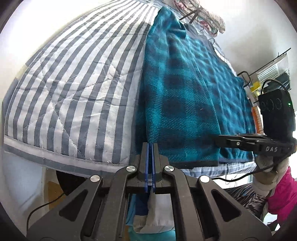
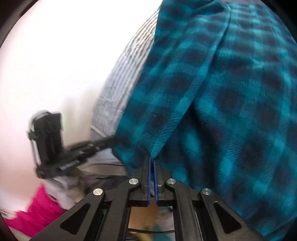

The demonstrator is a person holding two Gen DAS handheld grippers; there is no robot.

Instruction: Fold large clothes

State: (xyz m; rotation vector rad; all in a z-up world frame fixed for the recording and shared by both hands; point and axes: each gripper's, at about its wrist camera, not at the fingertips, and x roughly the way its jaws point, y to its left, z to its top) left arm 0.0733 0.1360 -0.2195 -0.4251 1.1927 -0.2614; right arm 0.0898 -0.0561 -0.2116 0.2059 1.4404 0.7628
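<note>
A teal fleece garment (image 1: 187,89) with a dark check pattern lies along the right half of a striped bed quilt (image 1: 74,89). My left gripper (image 1: 150,146) is shut at the garment's near left edge, and I cannot tell whether it pinches the fabric. My right gripper (image 2: 152,160) is shut on a lifted fold of the teal garment (image 2: 213,103), which hangs up in front of the camera. The right gripper also shows in the left wrist view (image 1: 222,140) at the garment's near right edge. The left gripper shows blurred in the right wrist view (image 2: 104,142).
The blue and white striped quilt reaches a white wall on the left. A crumpled floral cloth (image 1: 204,14) lies at the far end of the bed. A wire rack (image 1: 269,74) stands at the right. The person's pink sleeve (image 1: 282,194) is at the lower right.
</note>
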